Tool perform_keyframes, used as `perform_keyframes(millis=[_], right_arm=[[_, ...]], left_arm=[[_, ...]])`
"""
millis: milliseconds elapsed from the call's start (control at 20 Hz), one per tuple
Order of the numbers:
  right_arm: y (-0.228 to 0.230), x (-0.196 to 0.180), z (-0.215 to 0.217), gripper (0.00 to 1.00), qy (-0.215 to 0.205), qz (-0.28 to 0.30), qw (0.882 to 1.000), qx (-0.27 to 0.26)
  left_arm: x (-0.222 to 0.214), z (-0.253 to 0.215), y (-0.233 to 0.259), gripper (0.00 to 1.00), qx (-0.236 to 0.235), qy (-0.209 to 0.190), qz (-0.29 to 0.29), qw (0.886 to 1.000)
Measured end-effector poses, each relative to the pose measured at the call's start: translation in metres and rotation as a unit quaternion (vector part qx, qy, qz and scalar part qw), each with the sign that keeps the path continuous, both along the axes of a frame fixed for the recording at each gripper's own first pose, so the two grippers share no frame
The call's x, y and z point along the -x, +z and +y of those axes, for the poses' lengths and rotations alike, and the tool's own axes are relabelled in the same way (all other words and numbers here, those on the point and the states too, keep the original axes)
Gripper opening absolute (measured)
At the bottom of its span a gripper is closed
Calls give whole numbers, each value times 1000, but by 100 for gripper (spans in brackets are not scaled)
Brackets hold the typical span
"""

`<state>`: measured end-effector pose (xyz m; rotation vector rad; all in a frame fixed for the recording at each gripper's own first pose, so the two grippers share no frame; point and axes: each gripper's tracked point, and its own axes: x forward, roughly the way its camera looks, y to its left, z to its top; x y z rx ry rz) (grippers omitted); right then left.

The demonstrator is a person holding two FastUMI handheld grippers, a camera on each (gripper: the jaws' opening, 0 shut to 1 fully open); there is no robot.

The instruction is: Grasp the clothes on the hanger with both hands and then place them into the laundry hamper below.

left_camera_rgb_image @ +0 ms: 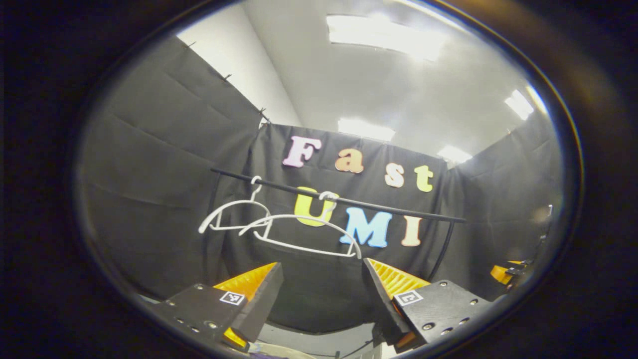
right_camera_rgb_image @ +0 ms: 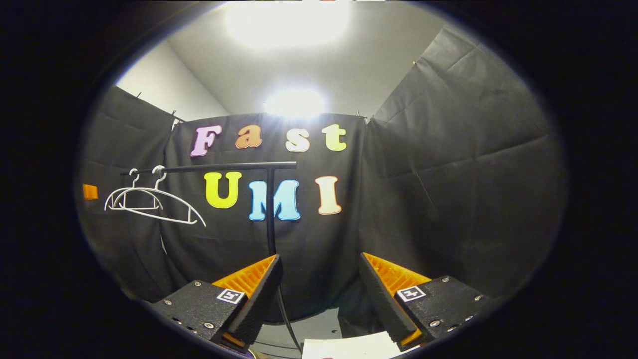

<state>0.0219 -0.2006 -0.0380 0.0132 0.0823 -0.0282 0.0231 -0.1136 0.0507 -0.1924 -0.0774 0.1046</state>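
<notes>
- The left gripper (left_camera_rgb_image: 323, 294) points up toward the booth wall, its fingers spread with nothing between them.
- A black rail (left_camera_rgb_image: 344, 200) slants across the wall ahead.
- Two bare white hangers (left_camera_rgb_image: 294, 227) hang from the rail, side by side and overlapping.
- The other gripper (left_camera_rgb_image: 508, 271) peeks in at the far right edge.

two white hangers (left_camera_rgb_image: 279, 224), plain, black rail (left_camera_rgb_image: 344, 199) with black upright post (right_camera_rgb_image: 270, 209), matte black cloth walls (left_camera_rgb_image: 164, 189), white ceiling (left_camera_rgb_image: 369, 85), black-and-white square marker tags (right_camera_rgb_image: 232, 295) on claw bodies
</notes>
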Motion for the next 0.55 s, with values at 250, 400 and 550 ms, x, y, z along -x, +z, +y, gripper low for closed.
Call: perform_keyframes(millis=[250,400,550], right_arm=[[-1,13,15,95,-15,13,999,-29],[2,21,28,95,-23,13,1000,-14],[3,37,45,95,-30,16,999,-5]], left_arm=[[9,30,-4,94,-17,15,11,1000],[7,41,-12,94,-20,4,20,1000],[8,59,-26,94,-29,3,29,999]])
